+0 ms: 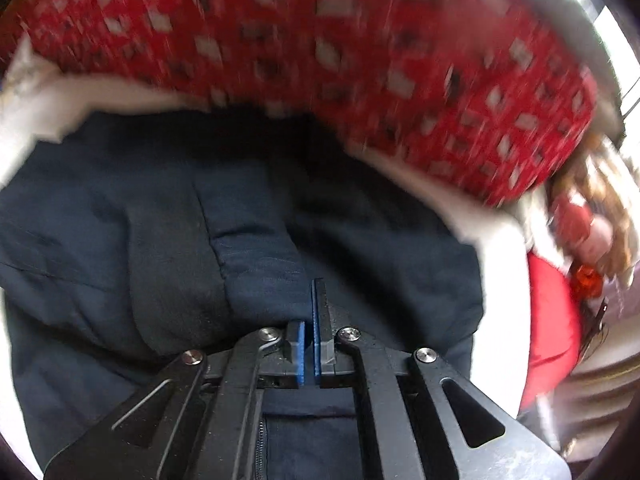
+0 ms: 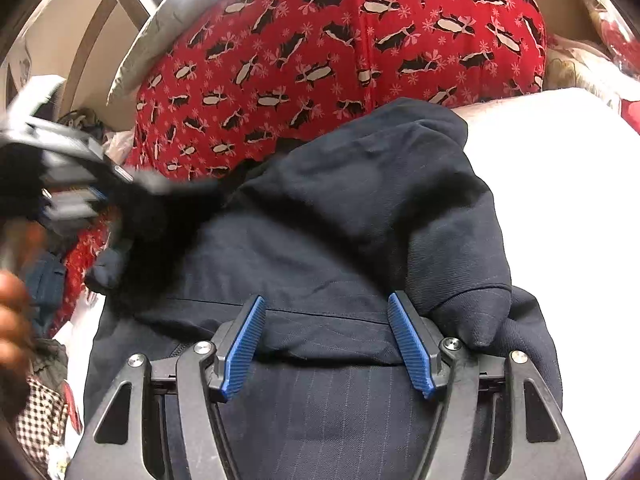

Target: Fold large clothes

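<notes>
A dark navy pinstriped garment (image 2: 340, 232) lies bunched on a white surface (image 2: 560, 168); it also fills the left wrist view (image 1: 200, 220). My left gripper (image 1: 311, 312) is shut, its blue pads pressed together on a fold of the navy cloth. My right gripper (image 2: 326, 320) is open, its blue pads (image 2: 246, 344) spread wide just above a folded edge of the garment, holding nothing. The left gripper shows blurred at the left of the right wrist view (image 2: 72, 176), gripping the garment's far side.
A red penguin-print fabric (image 2: 340, 52) lies behind the navy garment, also blurred in the left wrist view (image 1: 360, 60). More red cloth (image 1: 552, 320) lies at the right. Checked cloth (image 2: 40, 420) and clutter sit at the lower left.
</notes>
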Available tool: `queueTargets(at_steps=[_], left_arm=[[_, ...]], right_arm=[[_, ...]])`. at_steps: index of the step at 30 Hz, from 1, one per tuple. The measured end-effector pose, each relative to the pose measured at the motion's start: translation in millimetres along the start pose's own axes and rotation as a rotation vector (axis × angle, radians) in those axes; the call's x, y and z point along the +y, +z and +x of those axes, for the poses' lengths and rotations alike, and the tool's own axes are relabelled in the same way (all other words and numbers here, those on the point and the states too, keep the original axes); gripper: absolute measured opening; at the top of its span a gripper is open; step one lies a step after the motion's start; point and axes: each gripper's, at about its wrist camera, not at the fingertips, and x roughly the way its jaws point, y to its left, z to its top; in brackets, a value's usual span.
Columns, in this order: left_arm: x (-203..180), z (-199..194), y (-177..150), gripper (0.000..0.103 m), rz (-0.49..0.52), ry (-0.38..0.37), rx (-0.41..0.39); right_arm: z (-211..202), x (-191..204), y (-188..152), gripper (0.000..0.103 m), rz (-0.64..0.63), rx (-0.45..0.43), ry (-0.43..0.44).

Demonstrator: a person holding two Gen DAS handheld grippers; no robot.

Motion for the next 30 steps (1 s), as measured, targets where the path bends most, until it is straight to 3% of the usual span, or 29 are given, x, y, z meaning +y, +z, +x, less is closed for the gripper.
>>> queueTargets(at_steps=[3, 6, 8, 11, 14, 17, 19, 22, 24, 25, 26, 27, 28, 30], left_arm=[[7, 25, -8, 0.001, 0.014, 0.028, 0.122], [17, 8, -19, 0.009, 0.038, -0.026, 0.152], [34, -20, -28, 0.031, 0.049, -0.076, 0.142], [83, -66, -41, 0.055, -0.012, -0.094, 0.026], [133, -77, -48, 0.056, -0.128, -0.089, -0.014], [183, -58, -51, 0.056, -0.287, -0.088, 0.032], [201, -45, -55, 0.055, -0.366, -0.118, 0.054], [211, -45, -59, 0.055, -0.431, -0.195, 0.023], [210, -43, -59, 0.055, -0.427, -0.197, 0.027], [210, -44, -60, 0.055, -0.422, -0.196, 0.025], [207, -45, -61, 0.055, -0.408, -0.194, 0.023], [206, -44, -62, 0.055, -0.401, -0.193, 0.021], [211, -43, -59, 0.055, -0.397, -0.193, 0.019], [210, -44, -60, 0.055, -0.391, -0.191, 0.014]], right_arm=[[0, 0, -1, 0.066, -0.002, 0.0, -0.001], [0, 2, -1, 0.066, -0.008, 0.006, -0.013], [0, 6, 2, 0.066, -0.015, 0.026, -0.032], [-2, 19, 17, 0.067, -0.008, 0.072, -0.084], [-9, 50, 33, 0.07, -0.072, 0.031, -0.041], [-1, 97, 38, 0.079, -0.233, 0.037, -0.026], [15, 133, 31, 0.079, -0.389, 0.051, -0.068], [51, 173, 15, 0.078, -0.606, 0.105, -0.164], [76, 187, 6, 0.072, -0.704, 0.141, -0.227], [83, 190, 4, 0.057, -0.728, 0.136, -0.237], [85, 193, 4, 0.032, -0.732, 0.13, -0.222], [84, 192, 7, 0.02, -0.715, 0.124, -0.208], [81, 190, 13, 0.0, -0.675, 0.114, -0.195], [61, 173, 30, 0.0, -0.508, 0.077, -0.096]])
